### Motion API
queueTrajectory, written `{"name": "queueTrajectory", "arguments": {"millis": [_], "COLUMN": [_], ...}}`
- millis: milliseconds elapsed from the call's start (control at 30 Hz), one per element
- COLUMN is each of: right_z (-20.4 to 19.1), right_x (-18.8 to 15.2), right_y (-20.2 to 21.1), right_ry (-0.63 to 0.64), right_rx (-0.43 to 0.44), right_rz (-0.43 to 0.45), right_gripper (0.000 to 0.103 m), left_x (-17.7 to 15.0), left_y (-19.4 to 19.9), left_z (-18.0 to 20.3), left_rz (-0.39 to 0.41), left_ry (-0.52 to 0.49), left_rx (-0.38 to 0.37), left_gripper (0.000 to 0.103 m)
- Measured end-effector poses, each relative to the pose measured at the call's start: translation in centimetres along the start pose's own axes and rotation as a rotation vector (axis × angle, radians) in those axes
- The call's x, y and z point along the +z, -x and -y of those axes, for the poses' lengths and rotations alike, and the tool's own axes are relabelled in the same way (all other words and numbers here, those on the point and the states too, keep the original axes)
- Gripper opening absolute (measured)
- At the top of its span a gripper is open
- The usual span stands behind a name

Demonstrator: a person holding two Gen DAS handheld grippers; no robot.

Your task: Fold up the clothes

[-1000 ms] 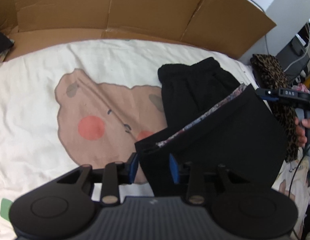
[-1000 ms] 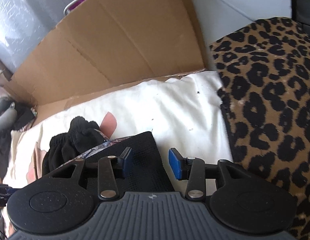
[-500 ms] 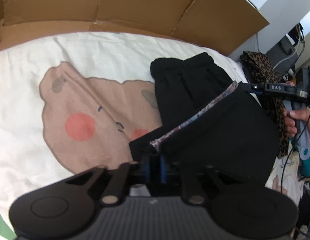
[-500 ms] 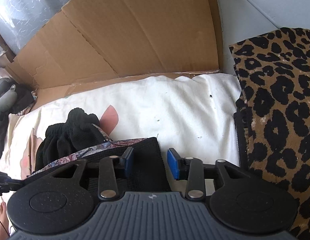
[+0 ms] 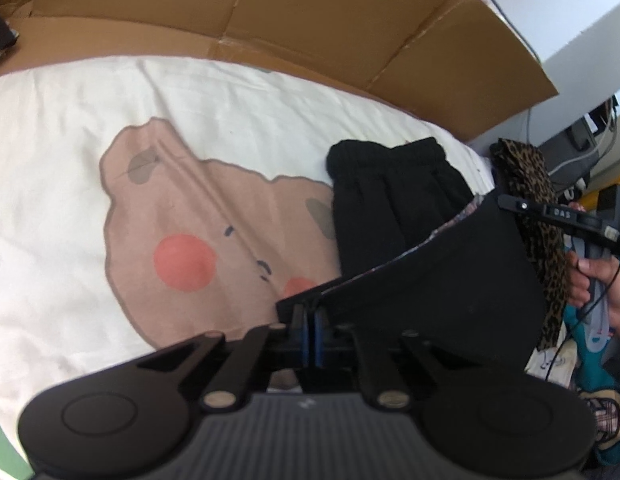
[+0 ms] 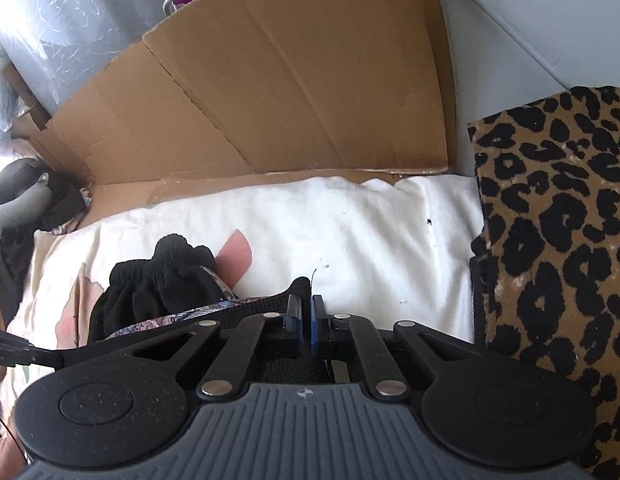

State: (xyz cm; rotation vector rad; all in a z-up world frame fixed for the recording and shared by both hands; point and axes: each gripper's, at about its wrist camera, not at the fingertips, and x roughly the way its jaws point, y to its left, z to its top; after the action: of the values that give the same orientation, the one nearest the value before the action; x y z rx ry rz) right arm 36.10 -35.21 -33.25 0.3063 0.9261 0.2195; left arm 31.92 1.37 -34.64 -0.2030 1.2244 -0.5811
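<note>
A black garment (image 5: 441, 280) with an elastic waistband and a patterned inner hem lies on a white sheet (image 5: 238, 104) printed with a brown bear face. My left gripper (image 5: 308, 328) is shut on the garment's near left corner. My right gripper (image 6: 306, 320) is shut on the garment's other corner (image 6: 300, 286); in the left wrist view its tip (image 5: 509, 202) shows at the garment's right edge, held by a hand (image 5: 601, 292). The bunched waistband (image 6: 158, 280) lies left of the right gripper. The hem stretches between both grippers.
Flattened brown cardboard (image 5: 310, 20) stands along the far side of the sheet. A leopard-print cloth (image 6: 557, 240) lies at the right, beside the garment. Cables and grey gear (image 5: 581, 148) sit at the far right. Dark clothes and a grey object (image 6: 22, 208) lie far left.
Both grippers closed: the left one shut on the garment's near corner first, then the right one shut on the other corner. The left gripper shifted slightly across the sheet.
</note>
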Motion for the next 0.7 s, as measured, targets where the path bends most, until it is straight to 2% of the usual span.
{"name": "queueTrajectory", "arguments": {"millis": [233, 300, 367, 433, 667, 700], "right_z": [-0.1, -0.5, -0.9, -1.2, -1.6, -1.6], "right_x": [-0.8, -0.9, -0.9, -0.8, -1.2, -1.2], "right_y": [-2.3, -2.5, -2.5, -2.3, -3.1, -3.2], "right_ry": [0.005, 0.026, 0.054, 0.088, 0.131, 0.138], "right_rx": [0.001, 0.0, -0.004, -0.009, -0.035, -0.043], "right_rz": [-0.046, -0.058, -0.068, -0.072, -0.095, -0.097], "right_gripper": [0.002, 0.005, 0.006, 0.021, 0.027, 0.033], "left_x": [0.0, 0.0, -0.1, -0.2, -0.2, -0.2], "left_y": [-1.6, -1.7, -1.5, -1.6, -2.2, -2.3], "left_z": [0.5, 1.0, 1.4, 1.4, 1.3, 1.4], "left_rz": [-0.041, -0.051, -0.047, -0.055, -0.059, -0.058], "left_ry": [-0.02, -0.043, -0.062, -0.055, -0.046, -0.049], "left_rx": [0.069, 0.106, 0.132, 0.129, 0.133, 0.134], "left_gripper": [0.006, 0.015, 0.02, 0.024, 0.028, 0.029]}}
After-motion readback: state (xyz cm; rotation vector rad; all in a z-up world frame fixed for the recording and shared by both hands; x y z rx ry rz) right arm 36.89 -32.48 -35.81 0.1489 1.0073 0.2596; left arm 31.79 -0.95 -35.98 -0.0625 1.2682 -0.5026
